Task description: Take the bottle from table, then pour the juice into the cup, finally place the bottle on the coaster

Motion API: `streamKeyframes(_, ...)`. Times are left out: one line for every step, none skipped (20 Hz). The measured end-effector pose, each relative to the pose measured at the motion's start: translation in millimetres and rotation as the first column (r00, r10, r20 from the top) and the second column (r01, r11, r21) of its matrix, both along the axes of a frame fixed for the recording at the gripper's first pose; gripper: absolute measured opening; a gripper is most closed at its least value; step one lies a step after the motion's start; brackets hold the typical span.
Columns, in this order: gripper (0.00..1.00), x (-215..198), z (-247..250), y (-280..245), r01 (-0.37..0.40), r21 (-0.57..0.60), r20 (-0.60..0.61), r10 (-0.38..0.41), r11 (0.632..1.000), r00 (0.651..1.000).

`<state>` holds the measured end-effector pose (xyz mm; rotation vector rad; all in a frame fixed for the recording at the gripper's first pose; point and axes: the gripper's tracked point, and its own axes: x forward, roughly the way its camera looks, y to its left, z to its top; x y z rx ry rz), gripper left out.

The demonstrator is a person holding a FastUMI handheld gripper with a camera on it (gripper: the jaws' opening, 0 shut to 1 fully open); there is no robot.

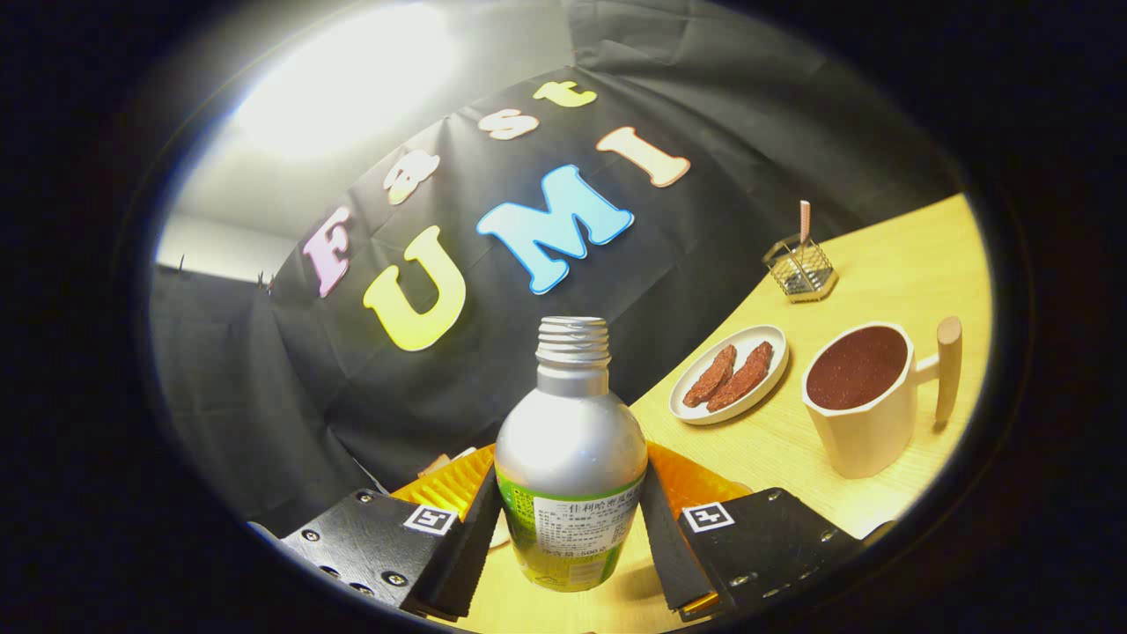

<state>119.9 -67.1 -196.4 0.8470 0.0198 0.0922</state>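
Bottle (570, 458) between the jaws; cup (867, 401) ahead right, plate (729, 374) just left of it.

Uncapped silver bottle (570, 458) between tongs (570, 528)

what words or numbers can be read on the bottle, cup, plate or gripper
Label on the bottle: lines of print, too small and blurred to read.
Gripper, shut on the bottle: two square black-and-white markers, patterns rather than words.
Cup and plate: no text.
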Motion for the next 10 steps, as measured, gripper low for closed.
streamKeyframes(0.78,1.5,-0.8,-4.7,0.005,0.036,-0.002,-0.004,0.999,1.0)
streamKeyframes(0.78,2.4,-0.9,-8.2,0.008,0.081,-0.002,-0.008,0.997,1.0)
streamKeyframes(0.78,3.5,-1.0,-11.8,0.009,0.131,0.0,-0.009,0.991,1.0)
streamKeyframes(0.78,3.9,-2.6,-14.7,0.007,0.176,0.002,-0.008,0.984,1.0)
streamKeyframes(0.78,5.0,-4.4,-17.1,0.007,0.213,0.002,-0.007,0.977,1.0)
streamKeyframes(0.78,5.7,-7.0,-20.2,0.013,0.245,-0.002,-0.013,0.97,1.0)
streamKeyframes(0.78,6.1,-8.8,-22.6,0.015,0.271,-0.003,-0.015,0.963,1.0)
streamKeyframes(0.78,4.7,-9.6,-23.4,0.014,0.294,-0.001,-0.014,0.956,1.0)
streamKeyframes(0.78,5.9,-10.8,-24.5,0.016,0.31,-0.003,-0.016,0.95,1.0)
streamKeyframes(0.78,6.9,-13.1,-25.9,0.016,0.326,-0.006,-0.015,0.945,1.0)
